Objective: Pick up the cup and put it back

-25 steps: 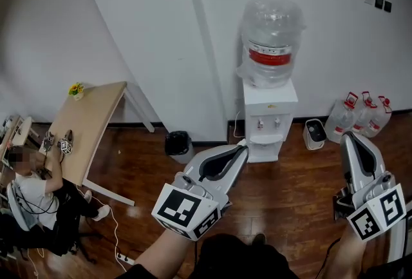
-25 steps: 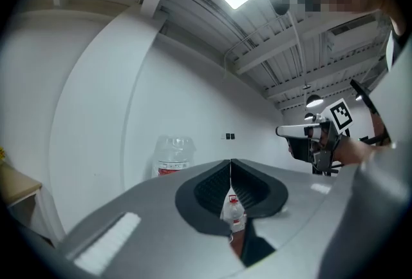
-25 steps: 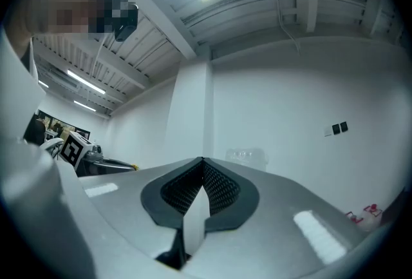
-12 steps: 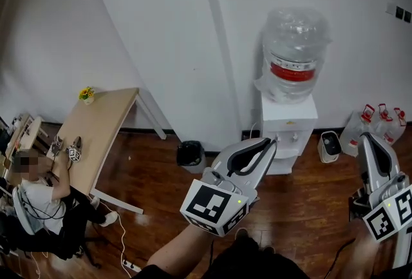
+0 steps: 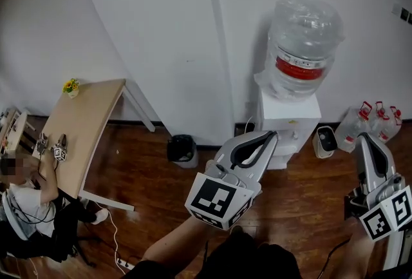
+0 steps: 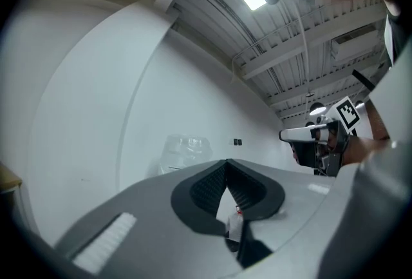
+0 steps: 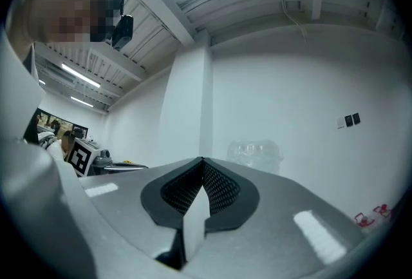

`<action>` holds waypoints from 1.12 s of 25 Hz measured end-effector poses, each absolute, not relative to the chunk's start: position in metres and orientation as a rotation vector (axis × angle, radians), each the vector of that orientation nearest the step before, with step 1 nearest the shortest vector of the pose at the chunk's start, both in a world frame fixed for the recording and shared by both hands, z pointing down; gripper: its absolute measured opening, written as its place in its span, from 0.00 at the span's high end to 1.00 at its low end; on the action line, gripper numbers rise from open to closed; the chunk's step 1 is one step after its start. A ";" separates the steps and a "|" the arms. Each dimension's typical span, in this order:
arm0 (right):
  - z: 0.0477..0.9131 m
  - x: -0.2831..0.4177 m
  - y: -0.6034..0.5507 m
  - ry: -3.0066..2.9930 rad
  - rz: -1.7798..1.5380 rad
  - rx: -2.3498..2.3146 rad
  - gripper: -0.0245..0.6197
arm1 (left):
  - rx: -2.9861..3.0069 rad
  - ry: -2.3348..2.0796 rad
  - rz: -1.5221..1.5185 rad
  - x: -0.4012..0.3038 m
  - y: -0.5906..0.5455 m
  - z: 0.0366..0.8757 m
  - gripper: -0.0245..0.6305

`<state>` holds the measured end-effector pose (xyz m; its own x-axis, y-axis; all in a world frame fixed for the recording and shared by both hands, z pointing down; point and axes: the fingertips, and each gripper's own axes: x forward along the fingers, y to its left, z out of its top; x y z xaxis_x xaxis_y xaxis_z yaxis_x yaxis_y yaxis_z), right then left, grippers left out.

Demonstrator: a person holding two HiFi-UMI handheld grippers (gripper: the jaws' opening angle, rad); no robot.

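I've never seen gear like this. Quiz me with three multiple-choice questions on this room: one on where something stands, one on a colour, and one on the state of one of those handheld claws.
1. Where does the black bin stand?
A. On the floor by the wall, between the table and the water dispenser
B. On top of the table
C. On top of the water dispenser

2. What colour is the band round the big bottle?
A. Blue
B. Green
C. Red

3. How do the jaws of the right gripper stand?
A. Wide apart
B. Together, with nothing between them
C. Clamped on some object

Answers:
1 A: the head view shows it on the wooden floor at the foot of the wall.
2 C: the label ring is plainly red.
3 B: the right gripper view shows the tips meeting, empty.
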<state>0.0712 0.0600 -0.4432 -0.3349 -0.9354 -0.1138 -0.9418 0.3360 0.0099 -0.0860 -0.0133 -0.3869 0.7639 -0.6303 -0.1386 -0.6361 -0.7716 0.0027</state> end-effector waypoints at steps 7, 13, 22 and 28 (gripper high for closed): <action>-0.414 0.084 0.033 2.447 0.025 -1.818 0.96 | -2.941 1.004 0.193 -0.081 -0.035 -0.365 0.73; -0.376 0.106 0.004 2.478 0.006 -1.784 0.96 | -2.921 1.023 0.165 -0.055 -0.052 -0.330 0.75; -0.270 0.125 -0.017 2.544 -0.028 -1.740 0.96 | -2.934 1.051 0.164 -0.025 -0.063 -0.224 0.78; -0.187 0.139 -0.039 2.556 -0.028 -1.722 0.95 | -2.974 0.998 0.161 -0.007 -0.077 -0.143 0.89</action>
